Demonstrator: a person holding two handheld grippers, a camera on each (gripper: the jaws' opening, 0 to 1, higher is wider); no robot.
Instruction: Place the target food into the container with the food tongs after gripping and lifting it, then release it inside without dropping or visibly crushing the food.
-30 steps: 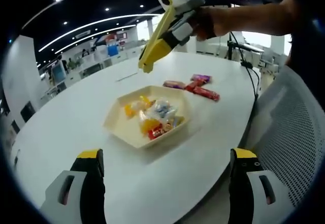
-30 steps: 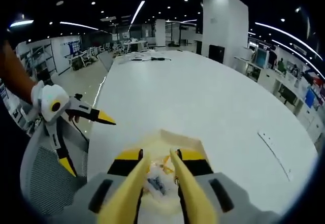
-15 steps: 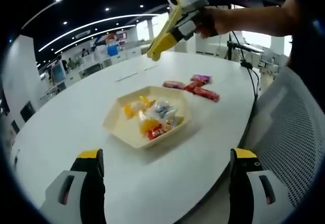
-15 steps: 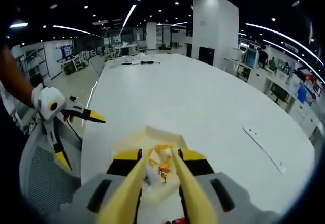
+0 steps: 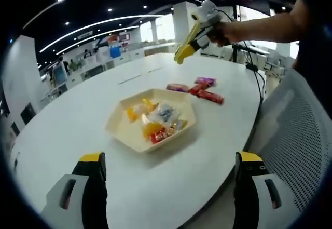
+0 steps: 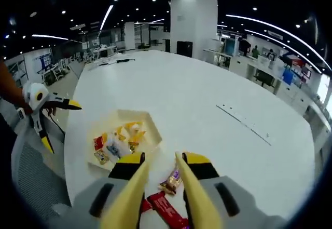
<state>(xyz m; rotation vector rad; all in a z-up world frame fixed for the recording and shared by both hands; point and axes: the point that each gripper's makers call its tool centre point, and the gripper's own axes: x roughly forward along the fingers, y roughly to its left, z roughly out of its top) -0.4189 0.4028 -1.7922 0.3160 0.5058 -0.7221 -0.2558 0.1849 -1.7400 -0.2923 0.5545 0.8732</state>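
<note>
A cream hexagonal tray on the white round table holds several wrapped snacks. Beyond it lie a few loose packets: a pink one, a purple one and a red bar. My left gripper stands open low over the near table edge, with nothing in it. My right gripper, held in a hand, is shut on yellow food tongs high above the loose packets. From the right gripper the tongs point down with nothing between their arms, over a packet and the red bar; the tray lies to their left.
A grey mesh chair back stands at the table's right edge, with black cables near it. A thin strip lies farther out on the bare table. The left gripper hangs beyond the table edge. Desks and pillars fill the background.
My right gripper with the tongs has drawn back from above the tray to above the loose packets. The left gripper has not moved.
</note>
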